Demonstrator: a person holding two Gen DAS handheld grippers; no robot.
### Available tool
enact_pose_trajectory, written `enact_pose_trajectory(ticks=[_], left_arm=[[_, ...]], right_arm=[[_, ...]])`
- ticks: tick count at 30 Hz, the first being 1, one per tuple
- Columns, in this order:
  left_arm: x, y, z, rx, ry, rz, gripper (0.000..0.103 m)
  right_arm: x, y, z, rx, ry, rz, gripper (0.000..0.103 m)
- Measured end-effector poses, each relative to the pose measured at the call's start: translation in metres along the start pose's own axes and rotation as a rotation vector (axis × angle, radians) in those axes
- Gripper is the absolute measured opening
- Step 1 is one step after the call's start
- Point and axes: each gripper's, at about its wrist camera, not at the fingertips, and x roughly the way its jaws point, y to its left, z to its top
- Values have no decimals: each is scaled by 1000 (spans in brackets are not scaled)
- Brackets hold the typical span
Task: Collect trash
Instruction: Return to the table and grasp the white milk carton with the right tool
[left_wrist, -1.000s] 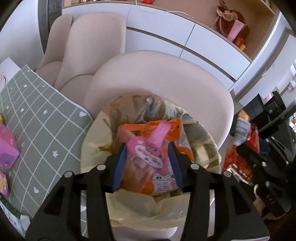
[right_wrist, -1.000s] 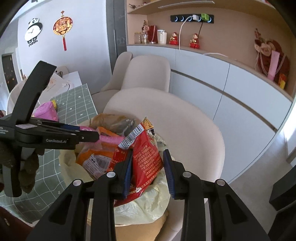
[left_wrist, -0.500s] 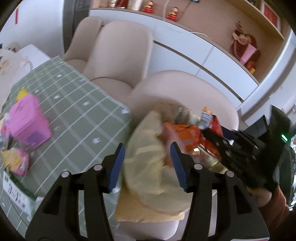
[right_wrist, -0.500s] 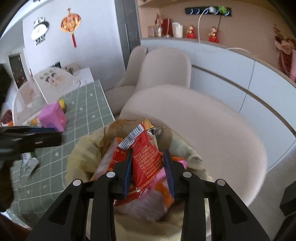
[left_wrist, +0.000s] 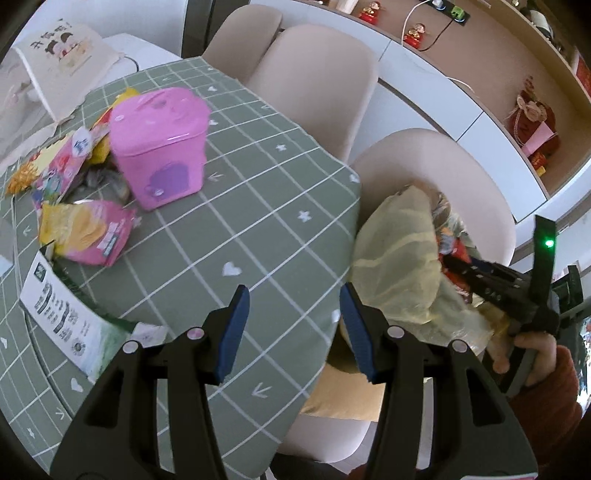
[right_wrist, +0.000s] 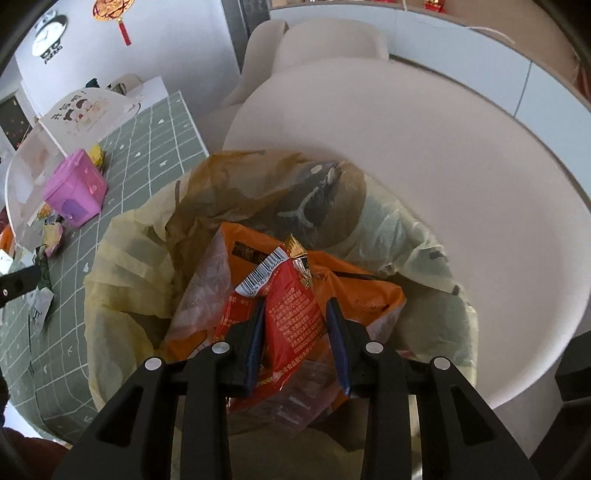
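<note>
Beside beige chairs (left_wrist: 325, 85), green checked tablecloth (left_wrist: 240, 221)

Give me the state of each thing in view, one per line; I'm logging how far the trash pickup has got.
Left gripper: jaws open, empty, over the table.
Right gripper: jaws around the red wrapper, above the bin.
Bin bag: open, nearly full.
Orange packet: inside the bag.
Pink box: upright, lid on.
Yellow snack bag: lying on the table.
</note>
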Motion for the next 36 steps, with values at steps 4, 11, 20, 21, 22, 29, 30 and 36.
enact_pose_trajectory(ticks=[4,11,20,21,22,29,30,36], left_arm=[[-7,14,-1,-1,-12,4,48],[-29,46,-6,-15,-69,37,48],[-58,117,-19,-139,-147,145,48],[-60,126,-21,-164,-150,155,48],[-62,139,-24,-194,-152,164,48],[-79,190,-42,-291,-163,182,48],[-81,196,-45,-300,-164,182,48],[-91,232,-66,-349,-154,178,48]], right_arm=[[-18,-1,-4,50,-57,24,48],[-49,11,-13,99,-154,14,51],[-83,64,-8,45,-285,57,51],[-84,71,-6,37,-291,74,52],[-84,82,-3,22,-295,103,52],[-56,178,3,-217,-194,205,52],[-52,189,2,-234,-183,227,52],[-12,274,-14,-393,-78,394,52]])
